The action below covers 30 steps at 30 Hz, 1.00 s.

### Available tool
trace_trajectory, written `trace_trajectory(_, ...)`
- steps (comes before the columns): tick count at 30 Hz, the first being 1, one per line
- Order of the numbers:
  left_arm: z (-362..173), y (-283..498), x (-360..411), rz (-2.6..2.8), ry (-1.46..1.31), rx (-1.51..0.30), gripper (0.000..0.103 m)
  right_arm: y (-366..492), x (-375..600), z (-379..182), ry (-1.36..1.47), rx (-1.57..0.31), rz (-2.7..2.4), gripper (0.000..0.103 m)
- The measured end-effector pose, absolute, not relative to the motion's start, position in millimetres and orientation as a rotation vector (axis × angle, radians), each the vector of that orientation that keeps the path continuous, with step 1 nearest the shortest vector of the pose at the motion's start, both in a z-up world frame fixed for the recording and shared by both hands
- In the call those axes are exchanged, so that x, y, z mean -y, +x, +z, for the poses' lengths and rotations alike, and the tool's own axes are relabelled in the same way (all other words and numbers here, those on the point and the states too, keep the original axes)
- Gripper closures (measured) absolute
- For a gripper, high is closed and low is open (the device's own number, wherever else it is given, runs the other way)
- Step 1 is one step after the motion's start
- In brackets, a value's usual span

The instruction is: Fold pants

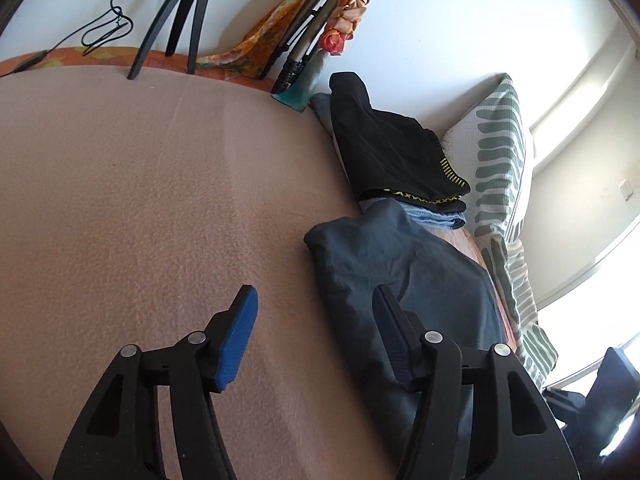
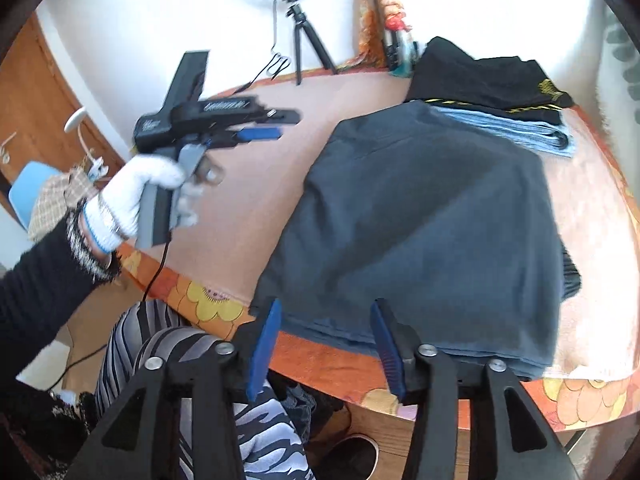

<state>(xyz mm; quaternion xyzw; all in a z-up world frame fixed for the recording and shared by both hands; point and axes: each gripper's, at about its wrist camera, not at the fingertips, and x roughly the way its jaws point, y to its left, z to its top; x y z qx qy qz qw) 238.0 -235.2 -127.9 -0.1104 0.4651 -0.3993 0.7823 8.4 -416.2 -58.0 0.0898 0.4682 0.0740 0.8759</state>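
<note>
From where I sit the fold looks done, or nearly so: the pants (image 2: 420, 232) lie as a flat, squarish dark-grey packet on the bed (image 1: 140, 200), near its front edge and touching a stack (image 2: 500, 96) of already folded clothes behind them. Neither gripper holds cloth. My right gripper (image 2: 326, 344) hangs over the packet's near hem with its blue fingers (image 2: 264, 350) apart and nothing between them; my left gripper (image 1: 316, 332) is likewise open, its right finger over the packet's side and its left finger over bare blanket. What is left, I judge, is at most a smoothing pass or moving the packet onto the stack; I see no loose leg or waistband sticking out, though the packet's right edge looks slightly ragged. The right view gives me the whole packet, the bed's flowered edge, the person's gloved hand (image 2: 132, 196) carrying the left gripper well clear of the pants, and striped leggings below. The left view shows only the packet's side, but adds the patterned pillow (image 1: 504, 184) beyond the stack and the bright window.
</note>
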Motion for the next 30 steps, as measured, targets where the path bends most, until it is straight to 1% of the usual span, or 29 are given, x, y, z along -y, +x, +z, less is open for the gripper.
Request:
trace_trajectory(5,-127.3,210.0,232.1,-0.942,-0.270,-1.055,0.044,4.9,478.4,-41.0,0.268,-0.903,0.024,0.026)
trace_trajectory(8,-134.0,200.6,237.1,-0.968,-0.312,-1.115,0.044,14.0,520.6,-42.2,0.354,-0.899,-0.029,0.023)
trace_trajectory(9,-135.4,197.9,239.7,-0.974,-0.318,-1.127,0.044,18.2,532.6,-43.7,0.382,-0.899,-0.032,0.019)
trace_trajectory(12,-136.7,190.7,248.3,-0.989,-0.314,-1.142,0.044,35.7,555.5,-52.2,0.422,-0.933,-0.029,0.016)
trace_trajectory(15,-138.5,187.3,254.6,-0.990,-0.305,-1.155,0.044,54.6,566.3,-66.8,0.409,-0.995,-0.031,0.016)
trace_trajectory(23,-150.3,188.6,261.0,-0.972,-0.312,-1.202,0.044,80.9,585.4,-98.8,0.452,-1.086,0.007,0.015)
trace_trajectory(28,-157.9,187.6,263.5,-0.978,-0.311,-1.228,0.044,81.2,606.3,-120.5,0.603,-1.110,0.089,0.015)
trace_trajectory(30,-162.3,188.1,265.1,-0.985,-0.325,-1.243,0.044,77.6,613.5,-124.2,0.661,-1.085,0.131,0.015)
